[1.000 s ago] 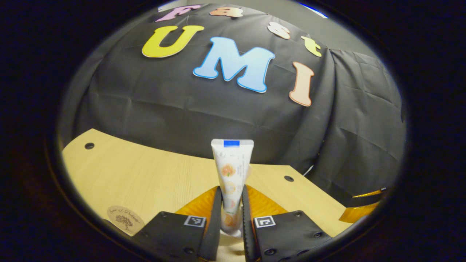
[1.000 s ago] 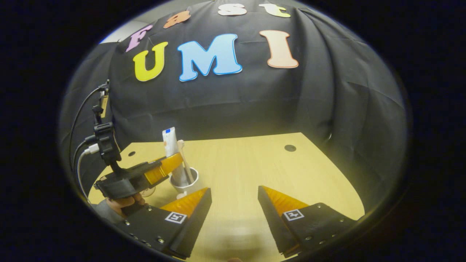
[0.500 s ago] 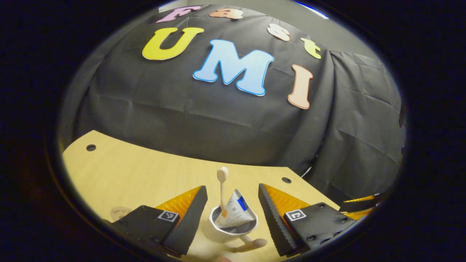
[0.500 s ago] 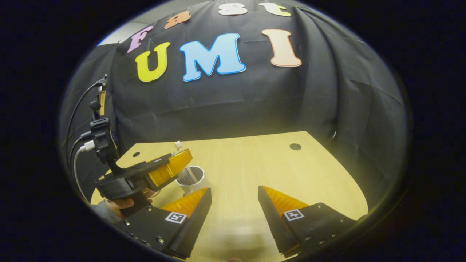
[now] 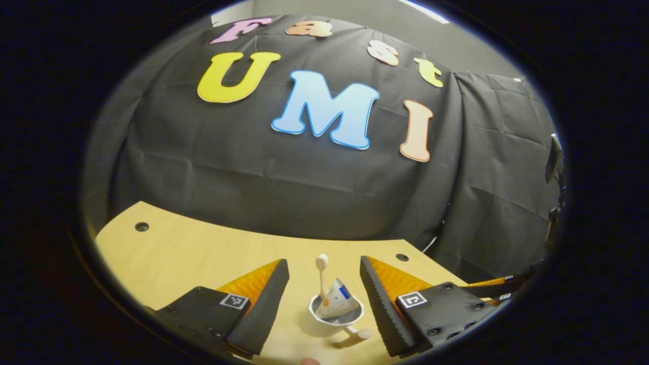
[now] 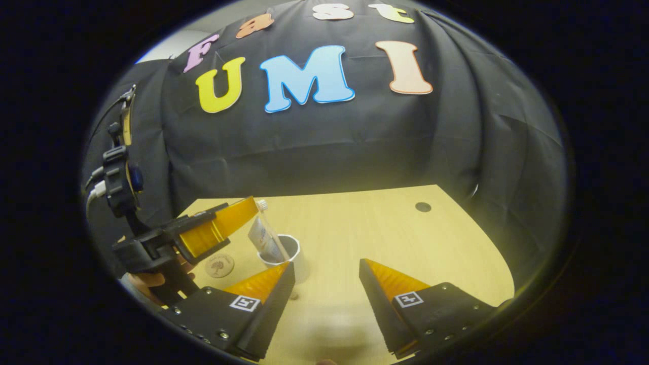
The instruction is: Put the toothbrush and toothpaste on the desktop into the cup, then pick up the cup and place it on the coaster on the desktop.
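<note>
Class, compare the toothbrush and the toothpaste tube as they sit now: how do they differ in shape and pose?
The toothbrush is a thin stick with a small rounded head; the toothpaste tube is broad and flat with printed colour. The toothbrush stands nearly upright, rising well above the rim; the toothpaste tube leans over and sits lower. Both rest inside the white cup on the desktop, held by neither gripper.

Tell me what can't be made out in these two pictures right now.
- Cup base, left gripper view: cut off behind its rounded wall; its handle is blurred.
- Toothbrush, right gripper view: shaft hidden behind the left gripper.
- Toothpaste lower end: sunk inside the cup.
- Coaster print: too small to read.
- Hand holding the left gripper: mostly hidden by the gripper body.
</note>
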### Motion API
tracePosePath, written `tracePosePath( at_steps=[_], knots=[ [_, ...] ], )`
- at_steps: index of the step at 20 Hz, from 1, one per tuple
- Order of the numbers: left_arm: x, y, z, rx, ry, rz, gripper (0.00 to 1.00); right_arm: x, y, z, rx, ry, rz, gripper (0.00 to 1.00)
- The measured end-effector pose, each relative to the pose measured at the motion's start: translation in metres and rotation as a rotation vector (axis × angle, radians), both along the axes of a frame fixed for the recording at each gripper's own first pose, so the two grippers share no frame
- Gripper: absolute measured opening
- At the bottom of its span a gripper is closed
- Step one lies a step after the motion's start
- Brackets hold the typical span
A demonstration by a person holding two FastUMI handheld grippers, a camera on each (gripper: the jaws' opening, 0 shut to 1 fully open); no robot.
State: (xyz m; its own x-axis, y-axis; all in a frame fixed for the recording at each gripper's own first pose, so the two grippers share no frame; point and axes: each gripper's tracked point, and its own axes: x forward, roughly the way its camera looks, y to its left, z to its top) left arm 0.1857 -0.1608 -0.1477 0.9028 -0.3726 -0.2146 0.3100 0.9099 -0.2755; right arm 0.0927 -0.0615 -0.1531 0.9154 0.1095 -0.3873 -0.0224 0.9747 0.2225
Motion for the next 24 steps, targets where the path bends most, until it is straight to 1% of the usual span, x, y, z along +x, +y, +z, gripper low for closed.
tracePosePath(
  at_steps=[6, 7, 8, 11, 14, 18, 21, 24],
  knots=[
    [-0.015, 0.039, 0.019, 0.042, -0.023, 0.064, 0.91, 0.011, 0.027, -0.012, -0.025, 0.067, 0.061, 0.81],
    [-0.018, 0.045, 0.022, 0.046, -0.027, 0.072, 0.91, 0.013, 0.03, -0.013, -0.022, 0.079, 0.069, 0.78],
    [-0.02, 0.048, 0.022, 0.048, -0.03, 0.081, 0.91, 0.013, 0.034, -0.015, -0.017, 0.093, 0.076, 0.81],
    [-0.027, 0.06, 0.027, 0.055, -0.037, 0.093, 0.91, 0.017, 0.05, -0.022, 0.015, 0.143, 0.11, 0.81],
    [-0.031, 0.068, 0.027, 0.06, -0.039, 0.101, 0.91, 0.023, 0.061, -0.031, 0.009, 0.191, 0.131, 0.81],
    [-0.037, 0.074, 0.028, 0.054, -0.04, 0.099, 0.91, 0.027, 0.07, -0.047, 0.005, 0.285, 0.142, 0.81],
    [-0.039, 0.077, 0.022, 0.048, -0.028, 0.098, 0.92, 0.03, 0.078, -0.064, 0.002, 0.388, 0.156, 0.81],
    [-0.04, 0.084, 0.019, 0.047, -0.022, 0.11, 0.89, 0.035, 0.083, -0.076, -0.011, 0.471, 0.182, 0.81]
  ],
)
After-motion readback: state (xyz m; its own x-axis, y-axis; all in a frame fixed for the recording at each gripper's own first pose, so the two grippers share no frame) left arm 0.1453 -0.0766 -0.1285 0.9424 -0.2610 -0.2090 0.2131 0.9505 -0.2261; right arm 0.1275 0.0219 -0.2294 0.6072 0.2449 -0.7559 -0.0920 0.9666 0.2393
